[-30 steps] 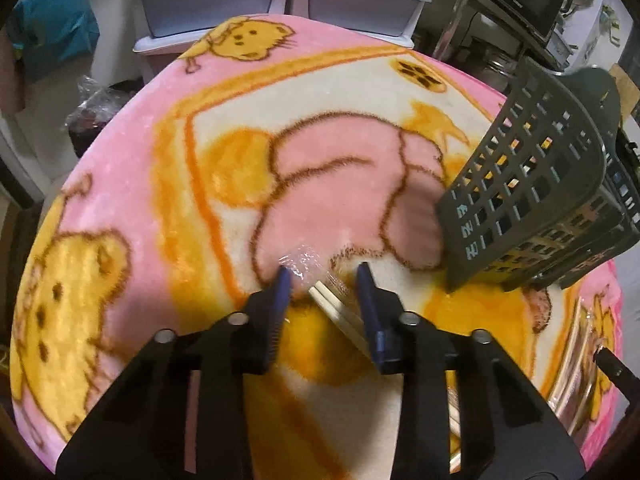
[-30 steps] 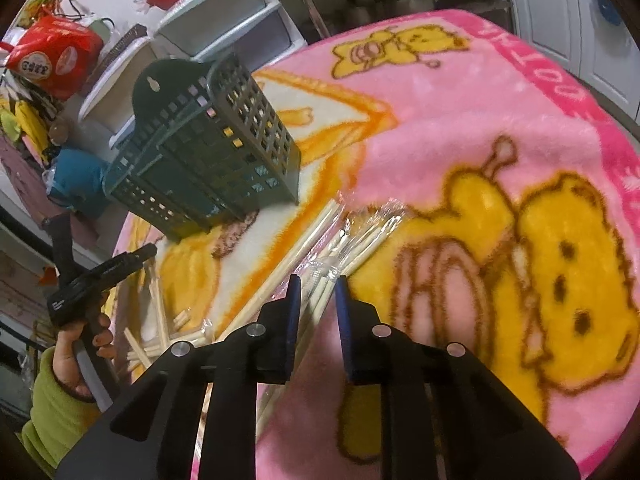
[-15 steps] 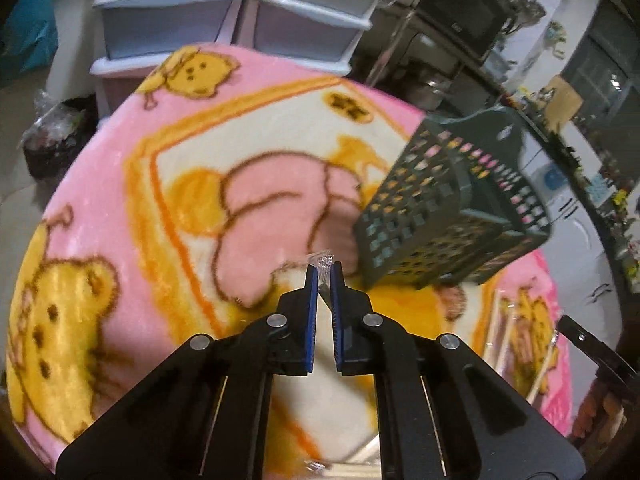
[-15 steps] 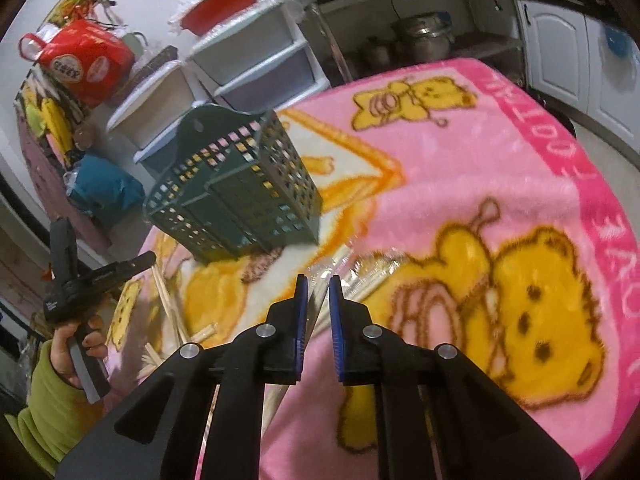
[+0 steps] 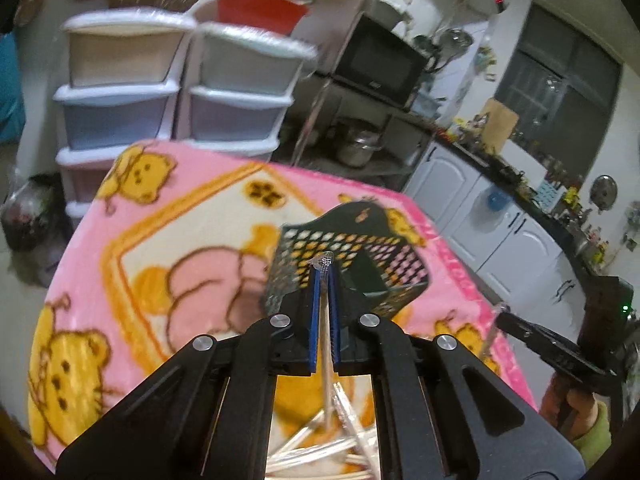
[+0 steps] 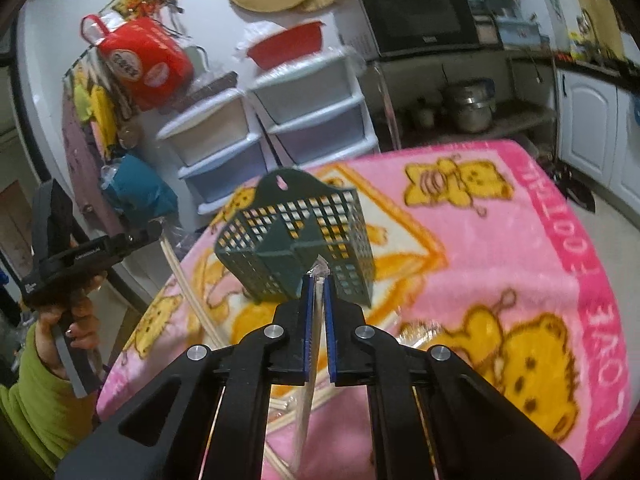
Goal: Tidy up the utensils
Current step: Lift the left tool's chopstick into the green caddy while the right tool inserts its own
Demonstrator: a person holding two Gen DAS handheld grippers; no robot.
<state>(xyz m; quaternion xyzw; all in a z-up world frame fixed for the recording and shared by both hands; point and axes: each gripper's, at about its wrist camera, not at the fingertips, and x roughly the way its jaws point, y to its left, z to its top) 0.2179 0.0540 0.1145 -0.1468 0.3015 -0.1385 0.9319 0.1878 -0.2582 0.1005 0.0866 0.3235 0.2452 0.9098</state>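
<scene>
Beyond both tools, mid-blanket, stands the dark green lattice plastic utensil basket (image 6: 298, 240). Our left gripper (image 5: 325, 276) and right gripper (image 6: 316, 284) each pinch wrapped pale wooden chopsticks (image 6: 310, 360), long axis hanging down toward the pink cartoon fleece blanket (image 6: 480, 264); neither looks clearly nearer.

- Green lattice caddy (image 6: 304, 248) stands on the pink blanket (image 6: 500, 248), dead ahead of both grippers.
- Blanket right of caddy is bare, open lane.
- Loose wrapped chopsticks (image 5: 320, 446) clutter the near edge.
- Drawer towers (image 6: 272, 120) wall off the far side.

Basket (image 5: 352, 264) front behind fingers (image 5: 316, 320), chopsticks (image 5: 320, 452) cut off below, drawers (image 5: 120, 80) blurred
</scene>
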